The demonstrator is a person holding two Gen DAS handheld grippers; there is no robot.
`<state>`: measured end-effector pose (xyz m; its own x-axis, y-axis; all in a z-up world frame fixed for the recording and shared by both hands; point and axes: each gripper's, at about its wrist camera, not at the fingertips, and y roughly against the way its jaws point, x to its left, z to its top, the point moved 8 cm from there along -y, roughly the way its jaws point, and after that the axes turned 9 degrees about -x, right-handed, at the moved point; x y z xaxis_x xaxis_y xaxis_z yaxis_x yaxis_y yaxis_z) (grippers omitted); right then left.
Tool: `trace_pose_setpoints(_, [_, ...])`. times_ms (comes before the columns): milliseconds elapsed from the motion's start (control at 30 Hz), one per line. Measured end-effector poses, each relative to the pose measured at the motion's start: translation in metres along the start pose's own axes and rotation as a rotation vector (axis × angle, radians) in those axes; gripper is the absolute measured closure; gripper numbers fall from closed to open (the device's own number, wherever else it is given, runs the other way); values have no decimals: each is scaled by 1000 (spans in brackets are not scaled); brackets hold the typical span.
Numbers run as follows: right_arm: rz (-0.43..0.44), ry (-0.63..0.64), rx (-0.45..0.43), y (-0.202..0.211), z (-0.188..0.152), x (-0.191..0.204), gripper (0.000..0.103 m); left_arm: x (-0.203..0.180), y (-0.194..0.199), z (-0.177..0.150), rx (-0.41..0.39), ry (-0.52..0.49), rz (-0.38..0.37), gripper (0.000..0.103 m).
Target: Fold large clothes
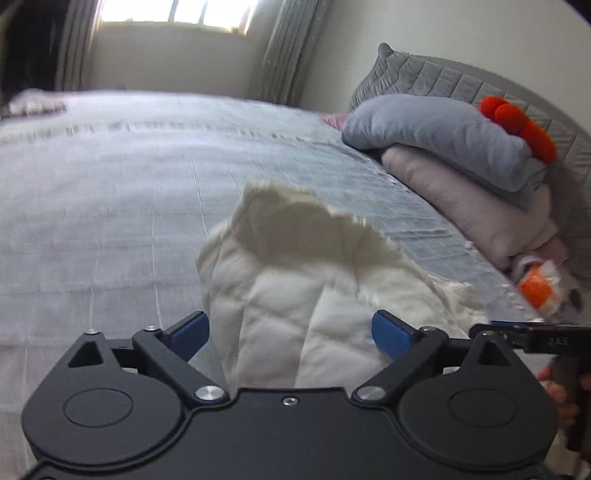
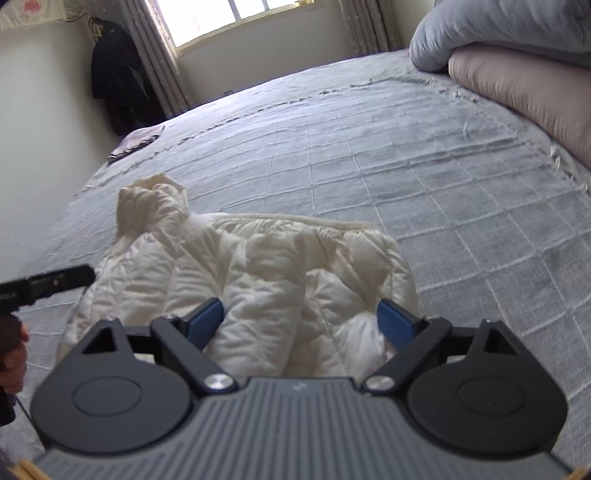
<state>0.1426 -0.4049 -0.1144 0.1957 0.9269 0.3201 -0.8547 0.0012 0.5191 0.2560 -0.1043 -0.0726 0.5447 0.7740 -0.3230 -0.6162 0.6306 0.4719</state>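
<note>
A cream quilted puffer jacket (image 2: pixel 258 273) lies bunched on the grey checked bedspread (image 2: pixel 406 184), one part standing up in a crumpled peak (image 2: pixel 151 206). My right gripper (image 2: pixel 301 321) hovers over its near edge, blue pads wide apart, the fabric between them but not pinched. In the left wrist view the jacket (image 1: pixel 295 266) rises in a fold in front of my left gripper (image 1: pixel 291 332), which stands open around it. The right gripper's black finger (image 1: pixel 535 336) shows at the right edge. The left gripper's finger (image 2: pixel 55 282) reaches in from the left, with a hand below it.
Folded grey (image 1: pixel 436 136) and pink (image 1: pixel 472 210) quilts are stacked at the bed's right, with a red-orange plush toy (image 1: pixel 517 129) on top. A small dark cloth (image 2: pixel 136 144) lies at the far left corner. A dark coat (image 2: pixel 118 85) hangs beside the curtained window (image 2: pixel 236 22).
</note>
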Motion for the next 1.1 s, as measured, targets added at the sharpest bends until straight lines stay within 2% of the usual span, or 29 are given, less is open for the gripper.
trace_pose_setpoints(100, [27,-47,19,14,-6,-8,5,5,5,-20,76,138,-93,8])
trace_pose_setpoints(133, [18,-55,23,18,-8,-10,2,5,3,-26,99,190,-128,8])
trace_pose_setpoints(200, [2,-66,35,23,-13,-15,1,4,3,-36,120,268,-175,8])
trace_pose_setpoints(300, [37,-120,85,23,-25,-22,1,0,4,-44,90,290,-194,8])
trace_pose_setpoints(467, [112,-303,197,-1,-49,-34,3,2,8,-52,63,345,-188,7])
trace_pose_setpoints(533, [144,-317,187,-8,-53,-29,14,4,9,-57,48,383,-192,7])
trace_pose_setpoints(667, [161,-230,149,-12,-45,-2,30,16,15,-56,3,442,-225,10])
trace_pose_setpoints(733, [182,-201,136,-19,-37,14,38,23,24,-48,-52,411,-192,11])
trace_pose_setpoints(933, [253,-129,121,-66,-12,80,42,66,44,-5,-180,353,-41,12])
trace_pose_setpoints(1000, [269,-113,106,-83,0,102,42,85,46,7,-203,331,20,12])
trace_pose_setpoints(1067, [261,-103,102,-97,8,114,37,102,44,14,-204,319,73,12])
trace_pose_setpoints(1100, [245,-106,101,-102,10,117,32,110,43,15,-199,314,97,12])
